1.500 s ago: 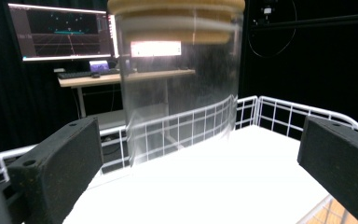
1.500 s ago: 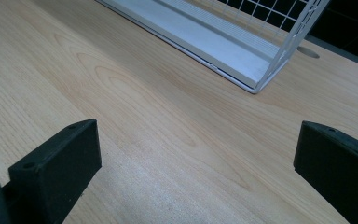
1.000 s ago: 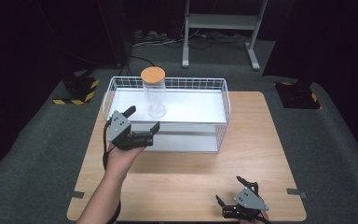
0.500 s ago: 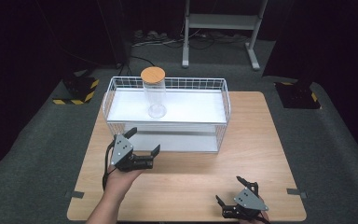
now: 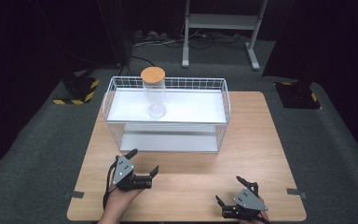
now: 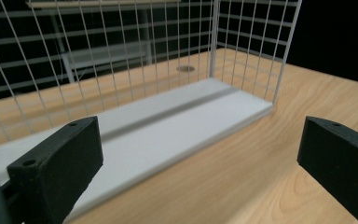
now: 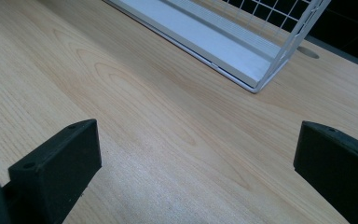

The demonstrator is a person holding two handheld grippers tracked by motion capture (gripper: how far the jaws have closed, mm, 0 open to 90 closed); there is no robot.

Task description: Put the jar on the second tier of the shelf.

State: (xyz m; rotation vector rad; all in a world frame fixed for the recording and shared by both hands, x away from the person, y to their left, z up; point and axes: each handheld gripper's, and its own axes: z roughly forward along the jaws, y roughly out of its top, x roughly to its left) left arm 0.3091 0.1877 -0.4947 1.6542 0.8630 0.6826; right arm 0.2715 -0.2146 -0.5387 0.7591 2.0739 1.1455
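Observation:
A clear glass jar [image 5: 155, 95] with a round wooden lid stands upright on the top shelf of a white wire rack [image 5: 223, 100], left of its middle. My left gripper [image 5: 144, 161] is open low over the table in front of the rack's left half, holding nothing. In the left gripper view its jaws [image 6: 196, 154] frame the rack's white bottom shelf [image 6: 168, 121]. My right gripper [image 5: 229, 189] is open near the table's front right edge. In the right gripper view it [image 7: 196, 158] faces bare wood, with the rack's corner [image 7: 256, 84] farther off.
The wooden table [image 5: 256, 140] carries the two-shelf rack across its back half. Yellow-and-black striped floor plates [image 5: 74, 91] lie on the grey carpet at both sides. A metal stand's base [image 5: 219, 28] sits behind the table.
My left gripper has drawn back from the rack's upper left front toward the person and sunk near the tabletop, still open. The right gripper has stayed put.

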